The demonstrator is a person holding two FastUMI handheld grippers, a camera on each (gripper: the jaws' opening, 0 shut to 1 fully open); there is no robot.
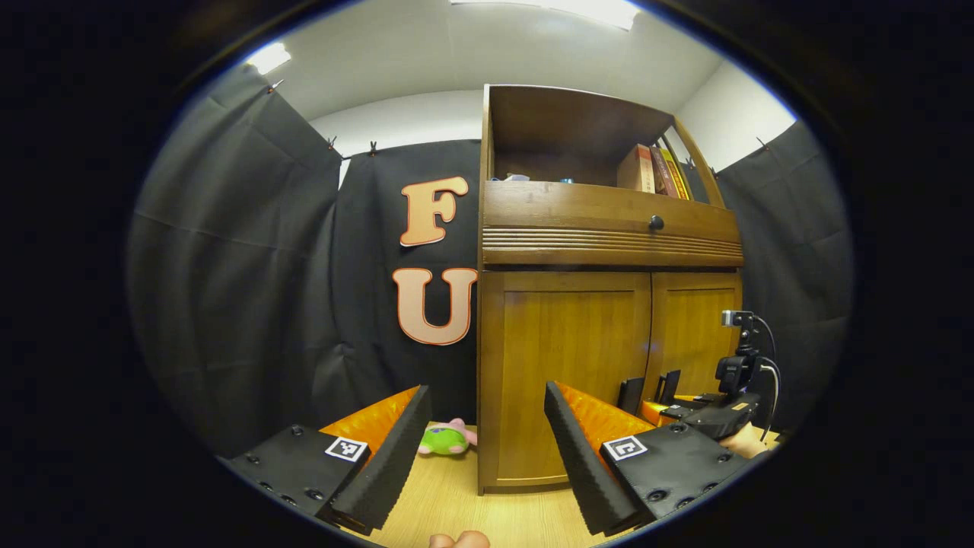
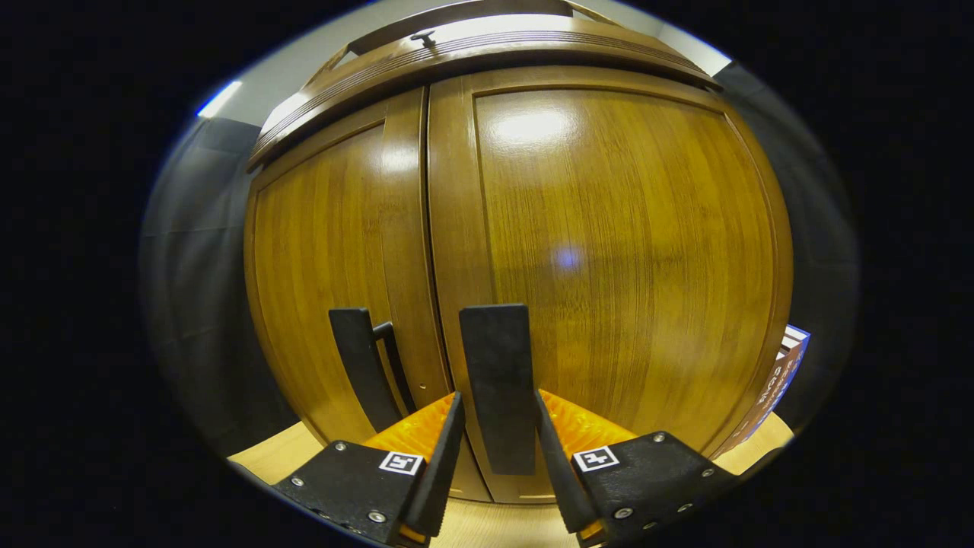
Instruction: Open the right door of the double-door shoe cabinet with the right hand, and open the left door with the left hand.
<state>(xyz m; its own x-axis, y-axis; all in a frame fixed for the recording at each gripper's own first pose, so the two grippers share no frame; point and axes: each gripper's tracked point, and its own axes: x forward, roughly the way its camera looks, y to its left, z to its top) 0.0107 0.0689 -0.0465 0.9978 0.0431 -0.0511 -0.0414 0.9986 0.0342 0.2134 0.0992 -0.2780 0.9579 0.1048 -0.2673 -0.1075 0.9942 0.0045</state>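
Hand-held gripper (image 2: 496,426) astride right door handle (image 2: 498,380)

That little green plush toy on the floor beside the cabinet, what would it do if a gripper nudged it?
The green plush toy looks soft and stuffed, so it would probably squash and give rather than resist. It seems light, likely sliding easily across the smooth wooden floor. Its rounded shape might tumble rather than roll far.
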